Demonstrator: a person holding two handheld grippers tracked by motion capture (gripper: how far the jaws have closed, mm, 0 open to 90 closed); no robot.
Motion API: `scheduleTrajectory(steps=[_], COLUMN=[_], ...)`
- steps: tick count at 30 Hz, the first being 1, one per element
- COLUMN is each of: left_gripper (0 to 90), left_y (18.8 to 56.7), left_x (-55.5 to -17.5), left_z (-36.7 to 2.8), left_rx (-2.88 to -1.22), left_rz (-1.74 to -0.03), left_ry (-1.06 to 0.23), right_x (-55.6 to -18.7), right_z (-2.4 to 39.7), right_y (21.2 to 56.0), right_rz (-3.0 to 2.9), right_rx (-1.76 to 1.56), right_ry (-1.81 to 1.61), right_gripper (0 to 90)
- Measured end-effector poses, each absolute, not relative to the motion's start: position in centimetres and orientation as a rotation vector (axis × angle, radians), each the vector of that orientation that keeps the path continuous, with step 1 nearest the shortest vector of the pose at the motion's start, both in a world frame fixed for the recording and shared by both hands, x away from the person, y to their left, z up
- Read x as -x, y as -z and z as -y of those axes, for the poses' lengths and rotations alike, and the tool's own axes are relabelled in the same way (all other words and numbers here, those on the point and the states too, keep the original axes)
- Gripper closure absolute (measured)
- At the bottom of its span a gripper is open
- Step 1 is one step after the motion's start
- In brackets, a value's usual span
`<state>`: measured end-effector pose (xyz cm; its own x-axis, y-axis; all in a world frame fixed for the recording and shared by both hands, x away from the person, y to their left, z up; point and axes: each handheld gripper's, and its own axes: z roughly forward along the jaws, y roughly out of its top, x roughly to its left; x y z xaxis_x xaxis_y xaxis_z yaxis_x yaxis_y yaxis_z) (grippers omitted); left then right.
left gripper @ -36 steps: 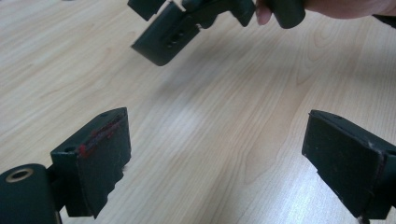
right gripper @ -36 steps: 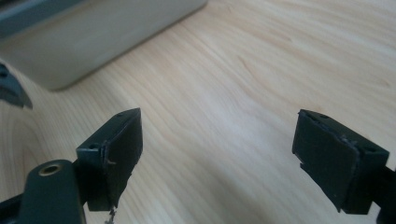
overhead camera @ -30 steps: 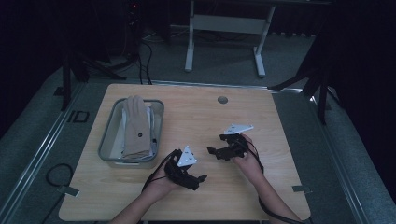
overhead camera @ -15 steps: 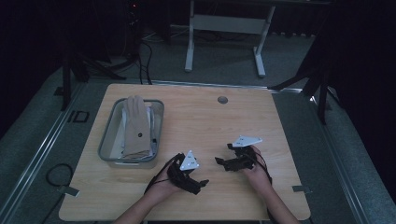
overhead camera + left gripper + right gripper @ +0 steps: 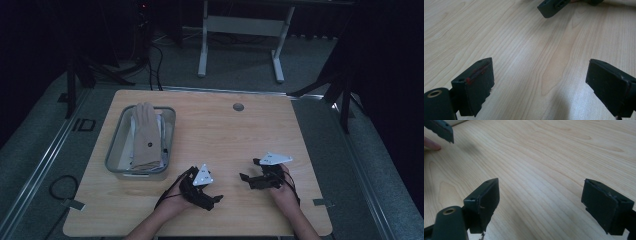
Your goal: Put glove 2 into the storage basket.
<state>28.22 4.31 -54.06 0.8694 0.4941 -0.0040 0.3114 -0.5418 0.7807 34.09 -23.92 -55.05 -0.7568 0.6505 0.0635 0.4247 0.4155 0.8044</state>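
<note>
Our left gripper (image 5: pixel 216 200) sits low over the near edge of the worktop (image 5: pixel 225 130), jaws spread wide with nothing but bare wood grain between them in the left gripper view. Our right gripper (image 5: pixel 244 177) mirrors it just across the way, jaws also gaping, holding nothing, and the two point toward each other with a stretch of wood between. In the right gripper view we catch a jaw tip of the other gripper at the top left corner. Further out, to the left, the grey tray (image 5: pixel 114 150) rests on the worktop, and a tan glove (image 5: pixel 146 137) lies on top of the pale things piled inside it, fingers pointing to the far side. Both grippers are well apart from the tray.
</note>
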Motion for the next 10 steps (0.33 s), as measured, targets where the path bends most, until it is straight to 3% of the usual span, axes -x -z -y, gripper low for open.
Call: scheduleTrajectory(steps=[10], left_gripper=[8.4], left_y=[54.06], left_x=[-28.17], left_z=[-4.6], left_rx=[-2.164], left_rz=[-0.578], left_ry=[-0.271], right_x=[-34.37], right_z=[24.08], right_y=[55.15], right_rz=[-2.398], right_rx=[-0.96], right_ry=[-1.248], right_gripper=[14.7])
